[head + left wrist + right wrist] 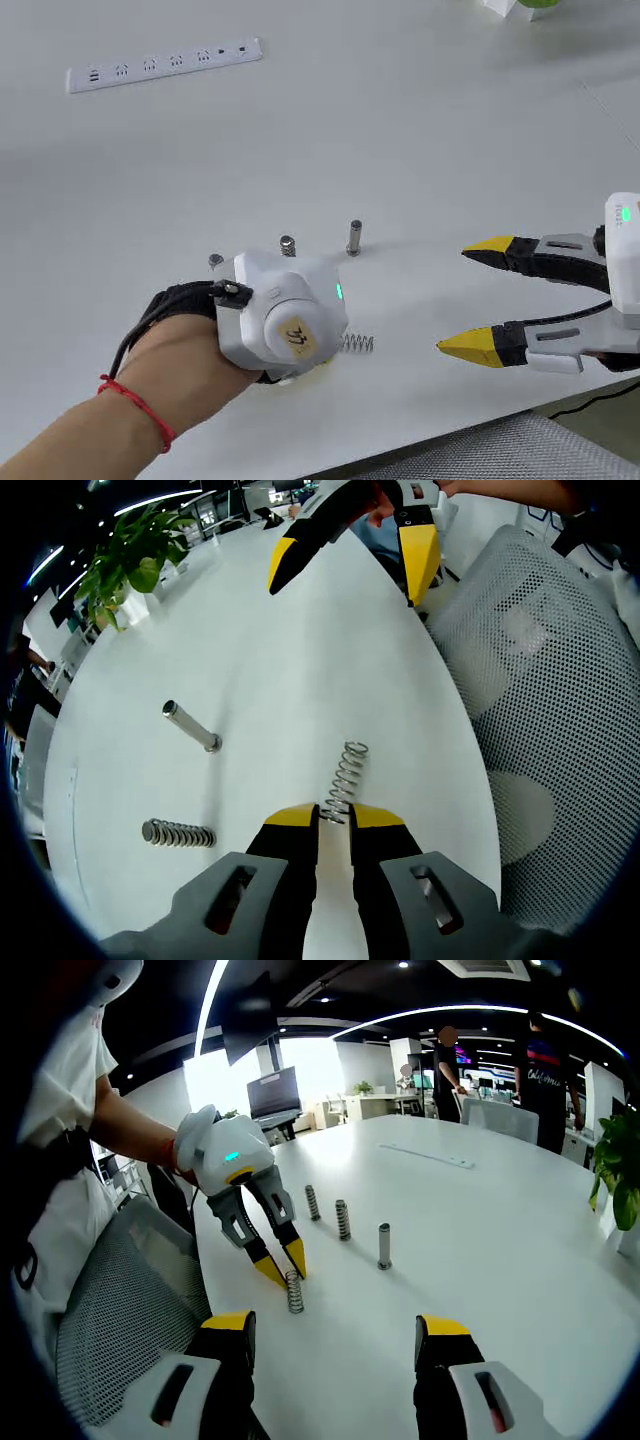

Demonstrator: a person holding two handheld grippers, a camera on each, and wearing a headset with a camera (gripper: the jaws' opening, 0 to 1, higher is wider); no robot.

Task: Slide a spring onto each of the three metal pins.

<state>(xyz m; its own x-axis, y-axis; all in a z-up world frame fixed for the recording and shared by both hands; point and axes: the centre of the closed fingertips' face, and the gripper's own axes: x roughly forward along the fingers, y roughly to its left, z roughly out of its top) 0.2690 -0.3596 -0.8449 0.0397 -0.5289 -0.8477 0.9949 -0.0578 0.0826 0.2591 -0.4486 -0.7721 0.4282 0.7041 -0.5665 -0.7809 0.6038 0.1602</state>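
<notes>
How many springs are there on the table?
3. The far spring and the middle spring sit on pins. The loose spring lies on the table, one end between the left tool's tips. None seems hidden.

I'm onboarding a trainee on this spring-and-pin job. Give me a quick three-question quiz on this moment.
1. True or false: all three pins already carry a spring.
2. Whose tongs sit around the end of the loose spring? A) left gripper B) right gripper
3. Are the right gripper's tongs open or shut?
Key: 1 false, since the pin nearest the right gripper is bare and the other two are sprung. 2 A. 3 open.
</notes>
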